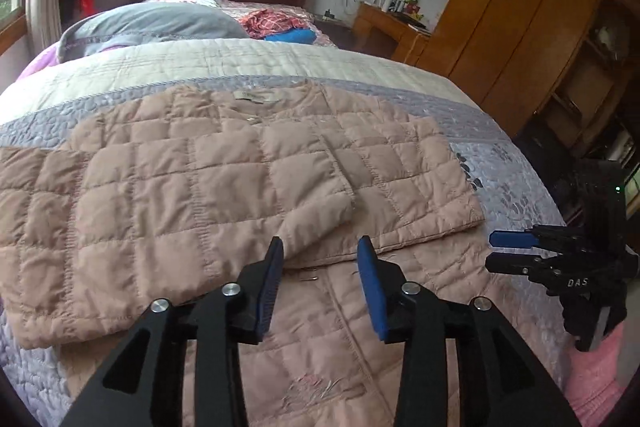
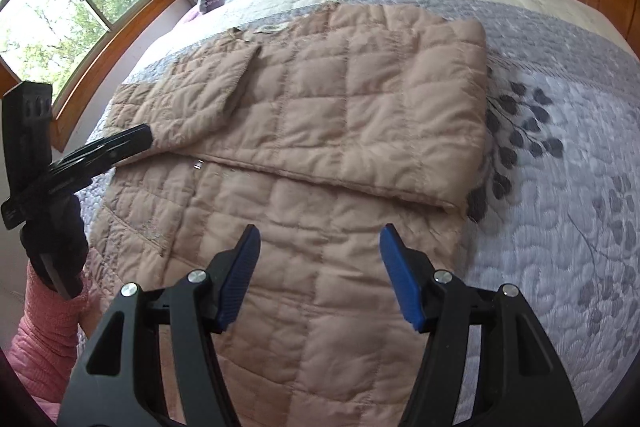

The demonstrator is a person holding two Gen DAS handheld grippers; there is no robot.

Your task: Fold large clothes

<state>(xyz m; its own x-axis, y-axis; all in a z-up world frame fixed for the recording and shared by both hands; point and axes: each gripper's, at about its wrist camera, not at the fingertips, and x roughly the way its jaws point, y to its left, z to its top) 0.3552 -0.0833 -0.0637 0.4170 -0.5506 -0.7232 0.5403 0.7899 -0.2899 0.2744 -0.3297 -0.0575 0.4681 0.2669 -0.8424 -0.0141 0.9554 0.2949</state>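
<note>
A beige quilted jacket lies flat on the bed, collar toward the headboard, with both sleeves folded across its front. My left gripper is open just short of the cuff of the sleeve folded in from the left, and nothing is between its blue pads. In the right wrist view the left gripper has its tips at that cuff. My right gripper is open above the jacket's lower half and holds nothing. It shows in the left wrist view as the right gripper beyond the jacket's right edge.
A lavender and cream quilt covers the bed. A grey pillow, red plaid clothes and a blue item lie near the headboard. A wooden wardrobe stands on the right, a window on the left. Pink sleeves show.
</note>
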